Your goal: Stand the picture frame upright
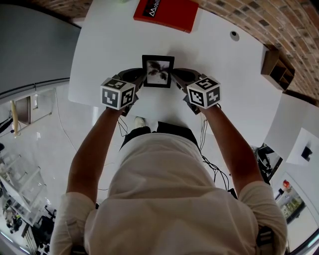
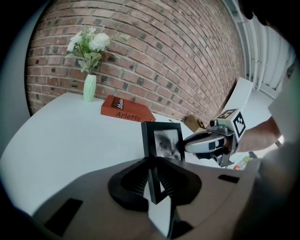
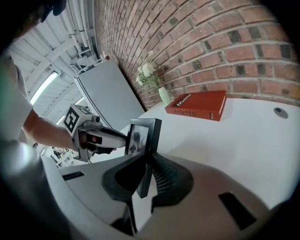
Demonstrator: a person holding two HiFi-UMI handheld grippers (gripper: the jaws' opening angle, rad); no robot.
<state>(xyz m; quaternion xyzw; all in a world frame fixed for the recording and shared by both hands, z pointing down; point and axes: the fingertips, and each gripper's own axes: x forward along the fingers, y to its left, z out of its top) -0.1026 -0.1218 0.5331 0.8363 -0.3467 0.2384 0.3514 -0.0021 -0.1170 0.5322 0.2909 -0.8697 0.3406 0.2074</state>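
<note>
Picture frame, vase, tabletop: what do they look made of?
Picture frame: matte black with a square-edged border. It could be wood or plastic, and the look doesn't settle which.
Vase: pale green and opaque-looking with a faint sheen, likely ceramic, possibly glass.
Tabletop: smooth, uniform white with a soft sheen, probably laminate.

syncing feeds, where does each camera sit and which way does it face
Head view: on the person's head, steeply down at the white table; torso, forearms show.
Left gripper view: on the left gripper, along jaws clamping the picture frame; right gripper opposite.
Right gripper view: mirrored, facing the left gripper.
Shared: picture frame, red book.
</note>
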